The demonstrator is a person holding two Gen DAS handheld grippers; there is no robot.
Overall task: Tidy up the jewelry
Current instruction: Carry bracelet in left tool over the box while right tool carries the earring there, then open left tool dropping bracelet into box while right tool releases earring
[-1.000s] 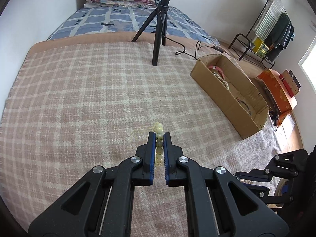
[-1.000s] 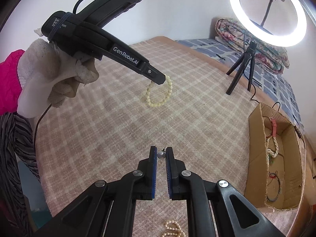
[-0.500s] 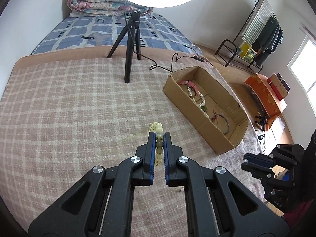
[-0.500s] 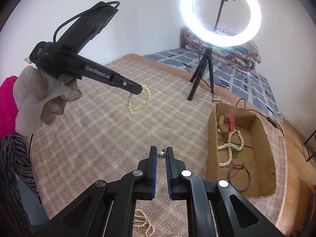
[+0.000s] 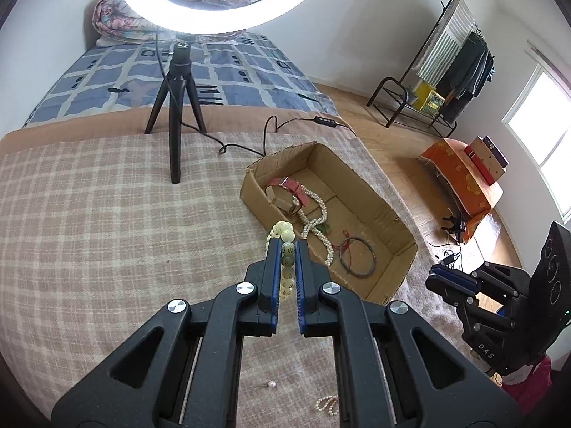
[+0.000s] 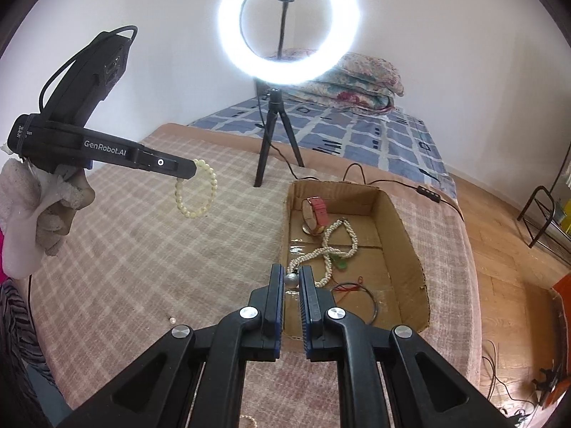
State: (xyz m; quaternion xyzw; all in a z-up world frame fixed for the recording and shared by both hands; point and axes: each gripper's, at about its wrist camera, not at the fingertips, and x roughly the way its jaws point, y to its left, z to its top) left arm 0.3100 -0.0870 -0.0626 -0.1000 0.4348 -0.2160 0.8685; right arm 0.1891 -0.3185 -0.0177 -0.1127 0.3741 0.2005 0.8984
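A round bracelet of pale yellow beads (image 5: 283,246) is pinched in the left gripper (image 5: 288,248), above the checked blanket. A small silver ball earring (image 6: 291,279) is squeezed by the right gripper (image 6: 292,278). Inside the open brown cardboard box (image 6: 410,249) are seen a white pearl necklace (image 6: 337,246), a pink watch (image 6: 316,210) and a thin dark wire ring (image 6: 357,299).

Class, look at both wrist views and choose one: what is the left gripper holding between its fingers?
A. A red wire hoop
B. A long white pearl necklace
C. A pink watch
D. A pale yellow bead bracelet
D. The left gripper is shut on the pale yellow bead bracelet, which hangs from its fingers above the plaid blanket in the right wrist view.
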